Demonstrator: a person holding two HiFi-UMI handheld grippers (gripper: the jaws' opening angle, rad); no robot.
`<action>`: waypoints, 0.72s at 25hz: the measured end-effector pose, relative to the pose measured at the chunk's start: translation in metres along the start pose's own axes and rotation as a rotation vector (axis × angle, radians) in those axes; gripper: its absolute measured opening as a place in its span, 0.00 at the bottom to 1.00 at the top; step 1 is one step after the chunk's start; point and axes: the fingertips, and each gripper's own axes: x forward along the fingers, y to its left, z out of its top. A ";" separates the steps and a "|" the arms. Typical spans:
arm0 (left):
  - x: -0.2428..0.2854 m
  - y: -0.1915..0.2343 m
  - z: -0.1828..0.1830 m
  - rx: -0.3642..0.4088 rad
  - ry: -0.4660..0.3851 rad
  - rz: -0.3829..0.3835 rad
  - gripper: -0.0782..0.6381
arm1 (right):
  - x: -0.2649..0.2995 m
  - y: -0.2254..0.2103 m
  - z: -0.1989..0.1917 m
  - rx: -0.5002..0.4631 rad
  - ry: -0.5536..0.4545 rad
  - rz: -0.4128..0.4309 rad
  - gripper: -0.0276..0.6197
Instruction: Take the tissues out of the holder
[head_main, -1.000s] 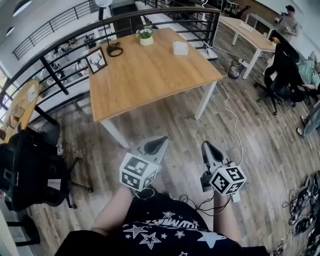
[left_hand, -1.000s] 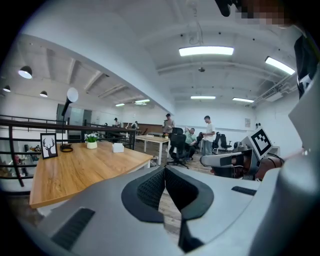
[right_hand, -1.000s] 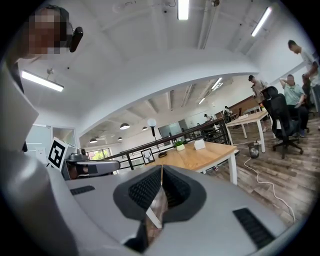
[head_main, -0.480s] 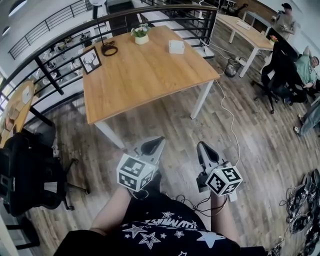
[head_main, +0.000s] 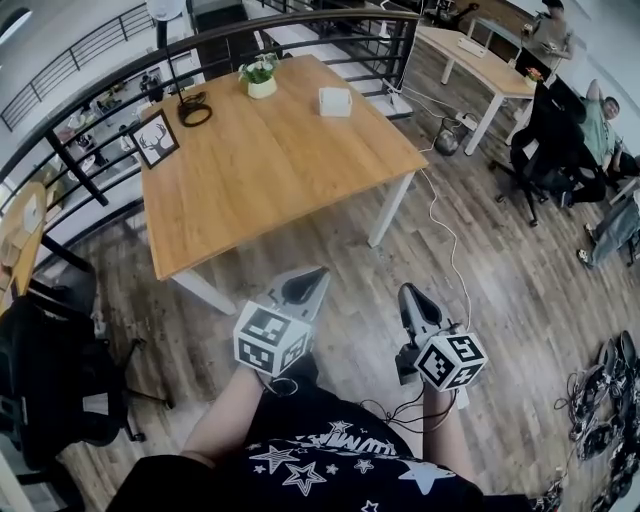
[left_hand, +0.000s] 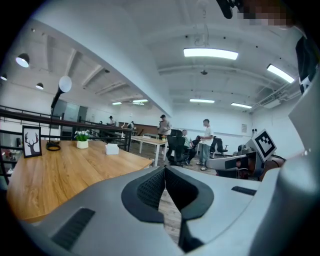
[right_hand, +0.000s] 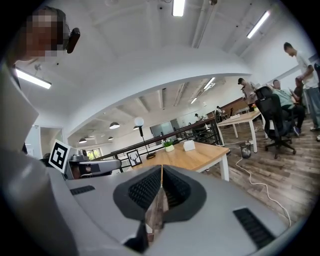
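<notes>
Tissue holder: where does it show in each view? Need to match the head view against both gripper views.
Head view: tissue holder top centre, near the far right edge of the wooden table.
Left gripper view: left of centre, on the tabletop.
Right gripper view: just right of centre, small, on the tabletop.
Shared landmark: the potted plant, just left of it in all three.

Tabletop (head_main: 270, 170): wooden, on white legs, ahead of me.
Deer picture (head_main: 155, 140): upright near its left edge.
Potted plant (head_main: 261, 78): at its far edge.
Lamp base (head_main: 193, 108): between picture and plant.
Black chair (head_main: 50, 380): on the floor at my left.
</notes>
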 end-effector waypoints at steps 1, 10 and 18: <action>0.007 0.005 0.002 -0.002 0.002 -0.004 0.13 | 0.007 -0.005 0.002 0.006 0.003 -0.006 0.07; 0.066 0.075 0.027 -0.009 0.026 -0.013 0.13 | 0.089 -0.038 0.026 0.048 0.020 -0.032 0.07; 0.108 0.156 0.052 -0.015 0.034 -0.013 0.13 | 0.187 -0.041 0.041 -0.046 0.090 -0.031 0.07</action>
